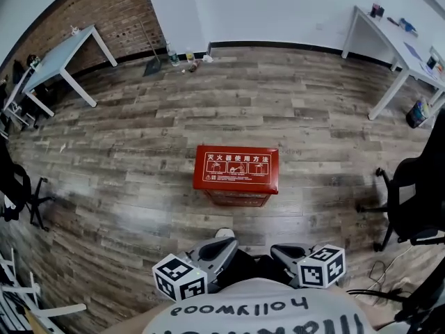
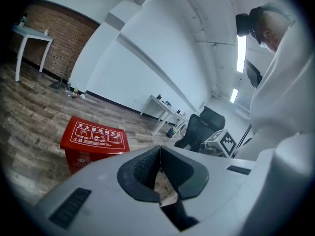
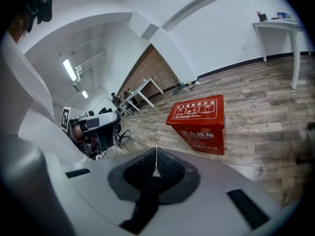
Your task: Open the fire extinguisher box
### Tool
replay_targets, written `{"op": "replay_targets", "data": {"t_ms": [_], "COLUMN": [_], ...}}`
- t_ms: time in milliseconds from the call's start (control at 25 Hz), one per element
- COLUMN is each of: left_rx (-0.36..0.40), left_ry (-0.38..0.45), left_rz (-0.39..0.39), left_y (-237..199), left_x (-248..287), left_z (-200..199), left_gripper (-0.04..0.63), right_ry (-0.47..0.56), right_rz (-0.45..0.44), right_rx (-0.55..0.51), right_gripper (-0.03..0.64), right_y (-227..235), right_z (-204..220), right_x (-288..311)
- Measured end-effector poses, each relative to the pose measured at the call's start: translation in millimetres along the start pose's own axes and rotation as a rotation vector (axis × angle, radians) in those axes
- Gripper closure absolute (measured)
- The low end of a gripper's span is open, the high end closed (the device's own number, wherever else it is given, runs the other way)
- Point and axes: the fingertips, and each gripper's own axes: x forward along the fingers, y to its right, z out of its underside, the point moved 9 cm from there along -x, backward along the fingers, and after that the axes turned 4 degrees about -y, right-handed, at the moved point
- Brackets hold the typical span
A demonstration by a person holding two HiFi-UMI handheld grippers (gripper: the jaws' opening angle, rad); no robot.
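A red, rectangular metal fire extinguisher box (image 1: 236,169) stands on the grey-brown wood-plank floor (image 1: 139,152) in the middle of the room. Its top, with a white printed label, faces up and lies closed. Both grippers are held near the person's body, well apart from the box. The left gripper (image 2: 160,154) has its dark ribbed jaws pressed together on nothing, and so does the right gripper (image 3: 156,157). A white table (image 1: 66,54) stands far left, and a black office chair (image 1: 410,200) is at the right.

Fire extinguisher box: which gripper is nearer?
Left, slightly. Left gripper is short of the fire extinguisher box, almost in line; right gripper, equally far back, sits off to its right.
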Motion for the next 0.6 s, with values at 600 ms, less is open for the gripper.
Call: {"op": "replay_targets", "data": {"t_ms": [600], "left_rx": [-0.104], "left_ry": [-0.121], "left_rz": [0.062], "left_y": [-106.8], "left_x": [12.7], "left_z": [-42.4], "left_gripper": [0.589], "right_ry": [0.001], "right_rz": [0.034], "right_rx": [0.165], "right_gripper": [0.607], "right_y": [10.2], "right_z": [-58.5], "right_x": [77.5]}}
